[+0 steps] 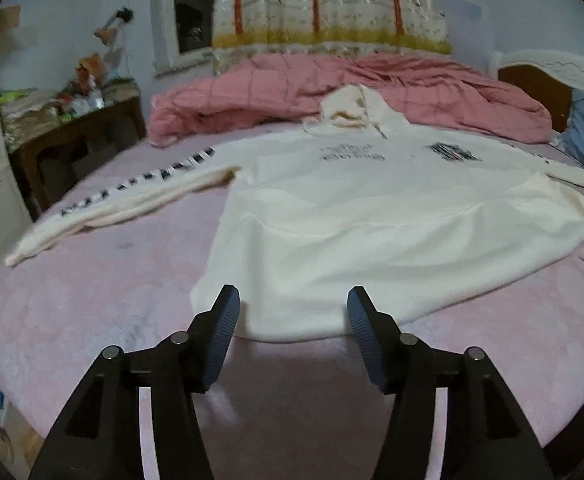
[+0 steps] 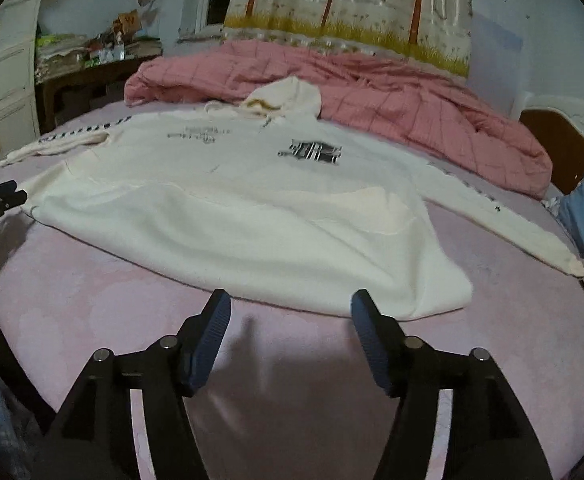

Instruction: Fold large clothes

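Hoodie (image 1: 371, 216) lies spread front-up on pink bed (image 1: 92, 312), hem nearest; left claw (image 1: 293, 300) and right claw (image 2: 290, 304) gape empty; judgement: pinch each sleeve cuff, fold inward evenly.

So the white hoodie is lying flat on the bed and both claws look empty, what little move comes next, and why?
Probably reaching the left gripper to the outstretched left sleeve to fold it inward. The hoodie lies spread flat, sleeves splayed, and both the left and the right gripper are open, holding nothing.
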A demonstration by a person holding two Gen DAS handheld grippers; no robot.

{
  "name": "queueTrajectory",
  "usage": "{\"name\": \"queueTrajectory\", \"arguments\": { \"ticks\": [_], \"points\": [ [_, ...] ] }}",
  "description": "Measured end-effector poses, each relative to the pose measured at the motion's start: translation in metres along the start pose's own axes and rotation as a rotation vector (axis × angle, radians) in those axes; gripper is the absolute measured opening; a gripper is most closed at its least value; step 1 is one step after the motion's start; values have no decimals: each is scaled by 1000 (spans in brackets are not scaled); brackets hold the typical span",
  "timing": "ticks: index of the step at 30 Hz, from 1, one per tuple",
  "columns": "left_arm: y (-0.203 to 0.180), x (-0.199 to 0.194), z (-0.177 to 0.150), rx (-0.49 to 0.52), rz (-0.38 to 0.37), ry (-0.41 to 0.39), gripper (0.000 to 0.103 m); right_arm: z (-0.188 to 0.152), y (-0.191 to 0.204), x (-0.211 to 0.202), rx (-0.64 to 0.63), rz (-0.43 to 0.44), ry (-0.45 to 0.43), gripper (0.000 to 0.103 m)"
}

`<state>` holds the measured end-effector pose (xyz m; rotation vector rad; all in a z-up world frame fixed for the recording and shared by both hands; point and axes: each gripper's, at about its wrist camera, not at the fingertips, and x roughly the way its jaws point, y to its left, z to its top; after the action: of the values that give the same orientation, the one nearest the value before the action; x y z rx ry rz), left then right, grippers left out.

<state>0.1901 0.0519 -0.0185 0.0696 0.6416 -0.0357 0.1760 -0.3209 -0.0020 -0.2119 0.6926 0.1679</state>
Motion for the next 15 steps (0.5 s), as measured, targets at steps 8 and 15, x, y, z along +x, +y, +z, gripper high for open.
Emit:
{"name": "queueTrajectory", "arguments": {
  "ticks": [8, 15],
  "points": [
    [-14, 46, 3, 123, 81, 108, 81, -2, 8, 46, -172, -237, 88, 76],
    [-15, 64, 10, 154, 153, 71, 33, 17, -22, 80, -72, -233, 125, 66]
  ]
}}
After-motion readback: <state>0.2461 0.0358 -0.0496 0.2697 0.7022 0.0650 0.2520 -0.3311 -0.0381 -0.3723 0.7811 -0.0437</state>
